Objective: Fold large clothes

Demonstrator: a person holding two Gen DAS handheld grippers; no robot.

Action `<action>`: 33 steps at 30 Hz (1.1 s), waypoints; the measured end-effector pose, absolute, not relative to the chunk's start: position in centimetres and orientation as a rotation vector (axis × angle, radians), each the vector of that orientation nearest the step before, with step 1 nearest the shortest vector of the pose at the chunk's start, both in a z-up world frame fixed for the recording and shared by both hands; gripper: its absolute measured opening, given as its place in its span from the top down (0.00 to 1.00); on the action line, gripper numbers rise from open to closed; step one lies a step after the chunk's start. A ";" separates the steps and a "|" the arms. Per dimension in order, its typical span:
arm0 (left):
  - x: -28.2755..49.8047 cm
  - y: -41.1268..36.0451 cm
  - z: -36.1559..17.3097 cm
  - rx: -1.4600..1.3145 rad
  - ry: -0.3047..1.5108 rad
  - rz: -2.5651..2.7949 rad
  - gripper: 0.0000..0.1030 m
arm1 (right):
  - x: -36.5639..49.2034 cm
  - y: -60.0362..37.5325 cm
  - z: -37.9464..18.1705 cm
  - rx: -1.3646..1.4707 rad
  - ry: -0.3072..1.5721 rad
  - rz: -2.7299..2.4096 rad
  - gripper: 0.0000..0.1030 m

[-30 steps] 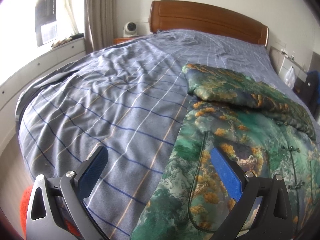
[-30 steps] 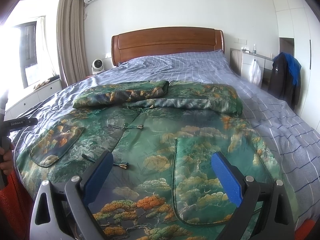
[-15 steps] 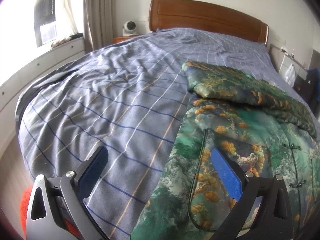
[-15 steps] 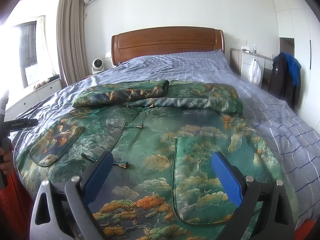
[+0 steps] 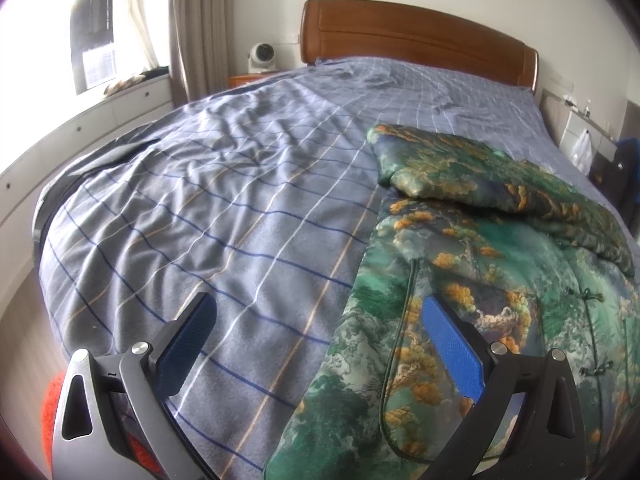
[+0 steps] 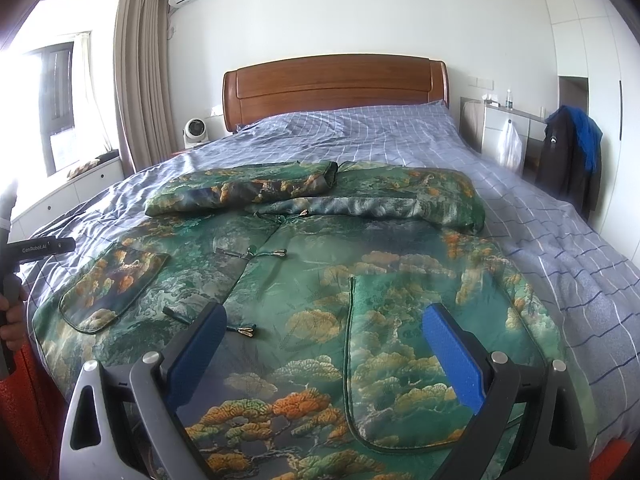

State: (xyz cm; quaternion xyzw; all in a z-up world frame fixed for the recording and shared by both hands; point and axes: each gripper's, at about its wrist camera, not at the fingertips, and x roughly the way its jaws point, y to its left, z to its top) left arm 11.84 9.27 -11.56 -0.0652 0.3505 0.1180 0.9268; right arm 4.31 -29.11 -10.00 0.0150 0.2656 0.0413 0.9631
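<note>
A large green padded jacket (image 6: 360, 280) with an orange tree print lies flat, front up, on the bed. Both sleeves (image 6: 248, 192) are folded across its top. My right gripper (image 6: 320, 316) hovers open over the jacket's bottom hem, between its two patch pockets. In the left wrist view the jacket (image 5: 500, 280) fills the right side. My left gripper (image 5: 316, 316) is open above the jacket's left edge, with one blue pad (image 5: 448, 340) over a pocket and the other over the sheet. Neither gripper holds anything.
The bed has a blue checked sheet (image 5: 220, 200) and a wooden headboard (image 6: 336, 84). A small fan (image 6: 194, 130) stands at the bed's left, a dark coat (image 6: 572, 160) hangs at the right. A hand (image 6: 12, 320) holds the left tool at the right wrist view's left edge.
The left gripper has drifted slightly; the jacket sits a touch lower in its view. The right gripper and jacket look unchanged.
</note>
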 end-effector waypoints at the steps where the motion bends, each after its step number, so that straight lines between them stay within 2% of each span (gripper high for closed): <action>1: 11.8 9.3 -11.6 -0.133 0.719 0.242 0.01 | 4.3 -29.1 -10.0 0.031 0.538 0.084 0.05; 33: 11.6 9.1 -11.9 -0.121 0.740 0.233 0.01 | 4.2 -29.4 -10.0 0.035 0.532 0.076 0.05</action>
